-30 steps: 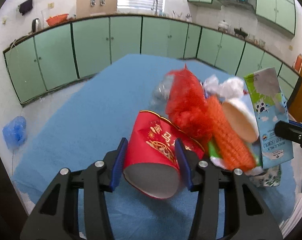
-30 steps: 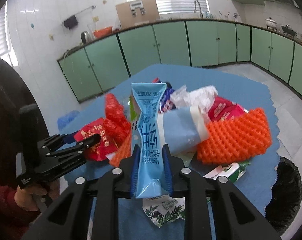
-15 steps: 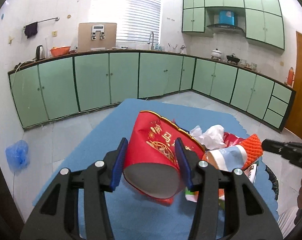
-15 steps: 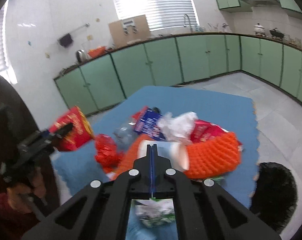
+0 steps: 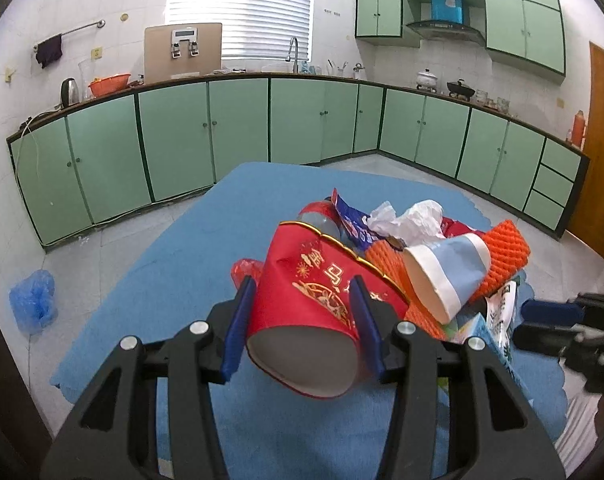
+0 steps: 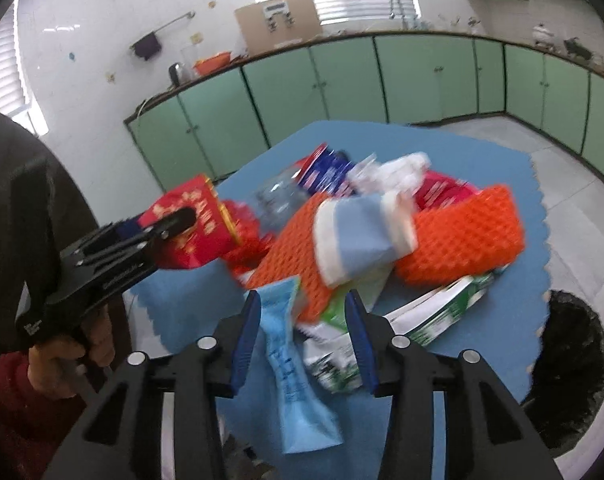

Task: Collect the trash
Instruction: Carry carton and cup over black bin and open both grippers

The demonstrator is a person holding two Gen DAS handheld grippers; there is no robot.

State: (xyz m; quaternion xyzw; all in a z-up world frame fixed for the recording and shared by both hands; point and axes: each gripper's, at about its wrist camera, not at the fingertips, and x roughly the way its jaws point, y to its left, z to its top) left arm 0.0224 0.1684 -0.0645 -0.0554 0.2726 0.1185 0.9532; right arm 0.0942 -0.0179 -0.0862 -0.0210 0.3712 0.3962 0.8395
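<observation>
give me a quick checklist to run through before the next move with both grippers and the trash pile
1. Left gripper shut on the red paper cup: ok.
2. Red paper cup lifted off the blue mat: ok.
3. Right gripper open: ok.
4. Light blue carton between its fingers, gripped or loose: cannot tell, blurred.
5. Black trash bag within view beside the mat: ok.
6. Pile cleared: not ok, orange foam net remains.

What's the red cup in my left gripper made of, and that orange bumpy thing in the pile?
The red cup looks like glossy printed paper: thin wall, plain pale inside, gold rim print. The orange bumpy piece looks like soft foam fruit netting or padding: matte, with a regular dimpled grid. I can't confirm either by look alone.
</observation>
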